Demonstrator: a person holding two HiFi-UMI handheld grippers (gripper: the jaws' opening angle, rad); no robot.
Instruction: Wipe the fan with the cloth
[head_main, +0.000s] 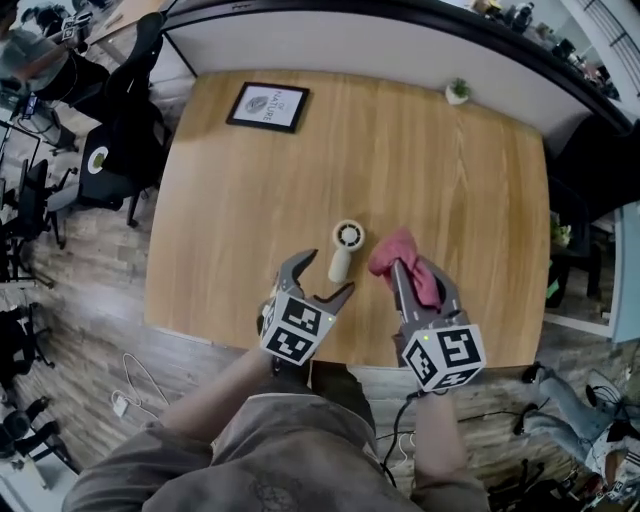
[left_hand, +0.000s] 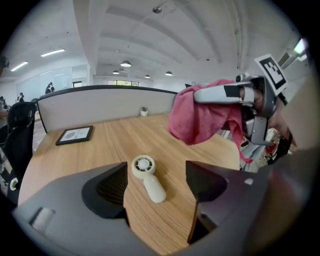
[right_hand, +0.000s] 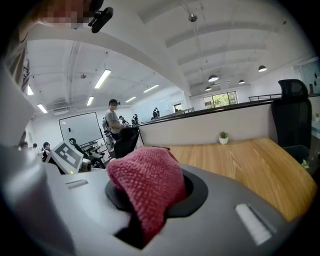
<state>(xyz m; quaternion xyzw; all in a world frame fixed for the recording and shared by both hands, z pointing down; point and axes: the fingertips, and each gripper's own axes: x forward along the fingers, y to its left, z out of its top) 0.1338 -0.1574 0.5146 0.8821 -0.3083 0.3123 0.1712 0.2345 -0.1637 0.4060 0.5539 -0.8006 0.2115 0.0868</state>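
A small cream hand-held fan (head_main: 345, 247) lies flat on the wooden table (head_main: 230, 190), head away from me. In the left gripper view the fan (left_hand: 147, 176) shows between and beyond the jaws. My left gripper (head_main: 325, 277) hovers just short of the fan's handle, open and empty. A pink knitted cloth (head_main: 402, 259) is bunched in my right gripper (head_main: 410, 268), which is shut on it to the right of the fan. The cloth (right_hand: 146, 192) fills the right gripper view's middle, and the cloth (left_hand: 202, 117) hangs above the table in the left gripper view.
A black-framed picture (head_main: 268, 106) lies at the table's far left and a small potted plant (head_main: 458, 91) at the far right. A curved partition runs behind the table. Office chairs (head_main: 125, 150) stand to the left, cables on the floor.
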